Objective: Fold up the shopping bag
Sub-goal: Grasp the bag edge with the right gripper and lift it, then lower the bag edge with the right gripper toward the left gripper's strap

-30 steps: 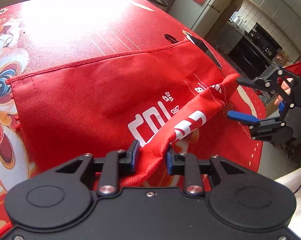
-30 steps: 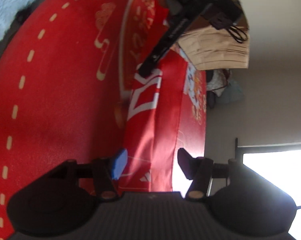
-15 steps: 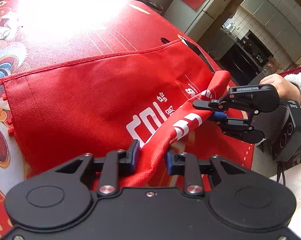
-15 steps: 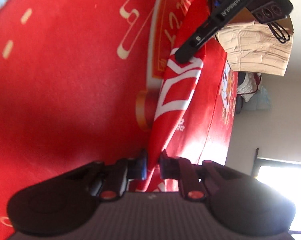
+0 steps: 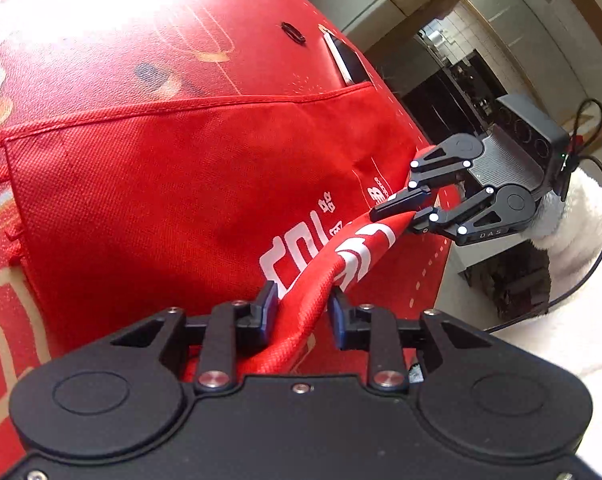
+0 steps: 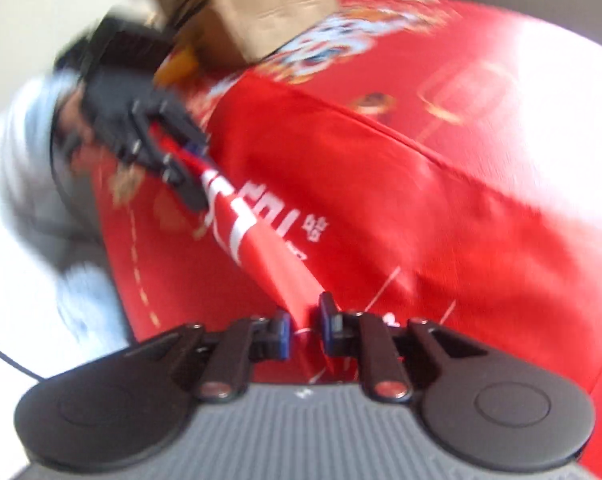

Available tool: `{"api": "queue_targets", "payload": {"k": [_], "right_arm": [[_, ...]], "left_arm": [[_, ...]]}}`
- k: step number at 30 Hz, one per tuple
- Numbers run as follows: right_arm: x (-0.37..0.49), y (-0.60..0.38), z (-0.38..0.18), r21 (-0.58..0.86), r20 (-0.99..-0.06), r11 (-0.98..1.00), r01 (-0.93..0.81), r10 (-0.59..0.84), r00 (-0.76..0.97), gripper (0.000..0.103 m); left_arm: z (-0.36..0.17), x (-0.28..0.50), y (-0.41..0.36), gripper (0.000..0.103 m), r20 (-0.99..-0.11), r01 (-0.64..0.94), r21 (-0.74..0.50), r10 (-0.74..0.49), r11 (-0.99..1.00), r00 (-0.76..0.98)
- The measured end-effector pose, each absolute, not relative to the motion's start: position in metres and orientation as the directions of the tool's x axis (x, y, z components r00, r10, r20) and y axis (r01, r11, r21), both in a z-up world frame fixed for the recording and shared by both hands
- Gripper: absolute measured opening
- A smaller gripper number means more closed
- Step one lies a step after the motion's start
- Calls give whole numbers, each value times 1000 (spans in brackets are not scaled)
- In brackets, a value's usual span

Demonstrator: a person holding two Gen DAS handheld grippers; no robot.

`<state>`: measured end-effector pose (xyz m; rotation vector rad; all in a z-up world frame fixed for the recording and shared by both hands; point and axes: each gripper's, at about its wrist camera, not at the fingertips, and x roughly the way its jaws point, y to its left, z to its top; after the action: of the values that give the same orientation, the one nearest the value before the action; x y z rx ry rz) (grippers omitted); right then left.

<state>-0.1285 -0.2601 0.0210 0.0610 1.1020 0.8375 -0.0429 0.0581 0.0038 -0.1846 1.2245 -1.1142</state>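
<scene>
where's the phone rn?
Left wrist view, top centre: the phone lies on the red tablecloth just beyond the far hem of the shopping bag, near the table's far edge beside a small dark object.

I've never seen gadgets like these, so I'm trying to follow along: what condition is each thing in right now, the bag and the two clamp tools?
Shopping bag: mostly flat on the table, near edge lifted into a ridge.
Left gripper: shut on the bag's lifted edge.
Right gripper: shut on the same edge, farther along.
Tablecloth: spread flat under the bag.
</scene>
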Motion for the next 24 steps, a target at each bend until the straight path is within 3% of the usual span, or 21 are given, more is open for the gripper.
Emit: {"api": "queue_targets", "payload": {"k": [7, 10, 16, 24], "right_arm": [[-101, -269, 18, 577, -762, 747, -330, 638, 112, 19], [-91, -270, 18, 602, -772, 767, -221, 630, 81, 18], [-78, -245, 26, 466, -881, 882, -64, 470, 53, 20], [-68, -212, 31, 272, -962, 962, -33, 273, 9, 21]], "left_arm": [[1, -37, 57, 30, -659, 553, -642, -750, 531, -46], [7, -40, 47, 30, -695, 589, -584, -719, 559, -6], [12, -40, 39, 29, -711, 614, -548, -703, 568, 16], [8, -39, 40, 29, -692, 602, -575, -722, 553, 3]]}}
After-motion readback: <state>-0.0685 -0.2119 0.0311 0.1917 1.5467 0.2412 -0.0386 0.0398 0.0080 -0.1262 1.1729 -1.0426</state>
